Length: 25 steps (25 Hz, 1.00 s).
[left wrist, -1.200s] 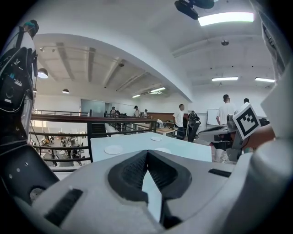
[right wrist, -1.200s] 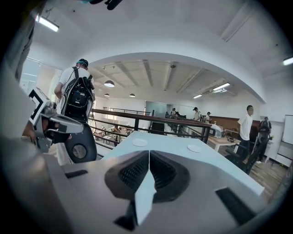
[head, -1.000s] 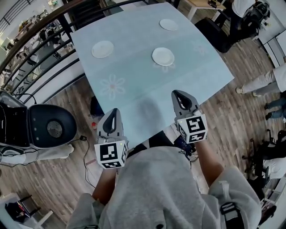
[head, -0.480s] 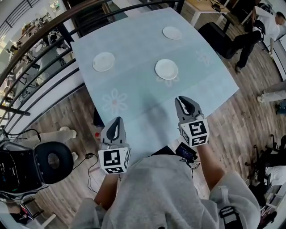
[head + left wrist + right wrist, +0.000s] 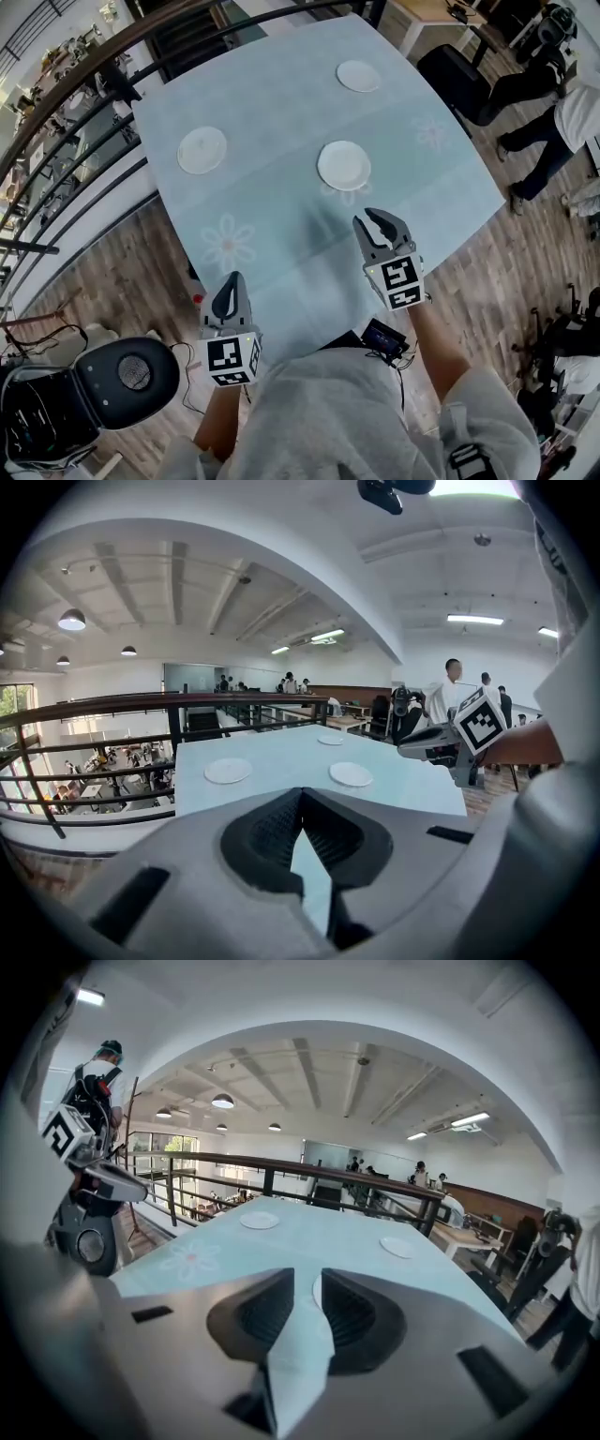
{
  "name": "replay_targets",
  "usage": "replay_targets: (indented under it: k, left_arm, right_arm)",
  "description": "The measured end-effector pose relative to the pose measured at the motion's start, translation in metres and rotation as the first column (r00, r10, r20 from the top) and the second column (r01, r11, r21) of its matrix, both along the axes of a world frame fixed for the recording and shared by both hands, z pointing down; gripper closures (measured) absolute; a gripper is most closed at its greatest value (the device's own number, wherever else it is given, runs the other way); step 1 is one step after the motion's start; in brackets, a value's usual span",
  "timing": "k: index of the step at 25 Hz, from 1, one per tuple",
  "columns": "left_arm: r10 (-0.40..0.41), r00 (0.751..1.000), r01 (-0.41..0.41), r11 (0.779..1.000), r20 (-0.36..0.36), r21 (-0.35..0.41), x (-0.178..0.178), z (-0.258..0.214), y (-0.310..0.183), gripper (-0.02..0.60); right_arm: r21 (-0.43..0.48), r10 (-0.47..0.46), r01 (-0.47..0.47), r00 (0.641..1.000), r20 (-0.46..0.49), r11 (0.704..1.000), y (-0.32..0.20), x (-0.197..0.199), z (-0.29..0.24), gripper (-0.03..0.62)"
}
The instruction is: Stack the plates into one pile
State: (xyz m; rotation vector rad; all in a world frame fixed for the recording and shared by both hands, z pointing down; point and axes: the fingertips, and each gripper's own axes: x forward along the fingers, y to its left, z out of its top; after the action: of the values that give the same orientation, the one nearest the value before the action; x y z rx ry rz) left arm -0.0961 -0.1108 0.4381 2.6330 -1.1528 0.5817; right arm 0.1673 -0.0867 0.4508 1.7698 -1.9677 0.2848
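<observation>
Three white plates lie apart on the pale blue flowered table (image 5: 281, 216): one at the left (image 5: 202, 150), one in the middle (image 5: 343, 165), one at the far right (image 5: 358, 76). My right gripper (image 5: 381, 219) hovers over the table just short of the middle plate, jaws open and empty. My left gripper (image 5: 231, 281) hangs by the table's near left edge, shut on nothing. The left gripper view shows all three plates (image 5: 228, 771) (image 5: 352, 774) (image 5: 330, 740) beyond its closed tips (image 5: 301, 794). In the right gripper view the middle plate (image 5: 316, 1290) peeks between the jaws.
A dark metal railing (image 5: 84, 122) runs along the table's left side. A black round seat (image 5: 131, 375) stands on the wooden floor at the lower left. A black chair (image 5: 455, 75) and people's legs (image 5: 553, 122) are beyond the table's right side.
The right gripper has drawn closer to the middle plate. The left gripper has dropped back toward the near left edge of the table. The plates have not moved on the table.
</observation>
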Motion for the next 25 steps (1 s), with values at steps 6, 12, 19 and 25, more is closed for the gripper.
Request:
replay_targets:
  k: [6, 12, 19, 25]
  left_arm:
    - [-0.004, 1.0, 0.005, 0.999, 0.017, -0.037, 0.024, 0.028, -0.005, 0.565]
    - [0.002, 0.999, 0.0, 0.997, 0.034, -0.076, 0.038, 0.047, -0.014, 0.566]
    - [-0.029, 0.997, 0.038, 0.992, 0.075, -0.122, 0.052, 0.065, -0.028, 0.566]
    - [-0.042, 0.994, 0.057, 0.986, 0.103, -0.157, 0.052, 0.082, -0.035, 0.565]
  right_arm:
    - [-0.038, -0.025, 0.024, 0.999, -0.04, 0.999, -0.016, 0.03, 0.029, 0.514]
    - [-0.091, -0.063, 0.056, 0.995, -0.071, 0.994, -0.035, 0.043, 0.055, 0.5]
    - [-0.163, -0.11, 0.1, 0.992, -0.056, 0.982, -0.056, 0.061, 0.092, 0.497]
    - [-0.221, -0.152, 0.134, 0.986, -0.069, 0.966, -0.069, 0.062, 0.121, 0.494]
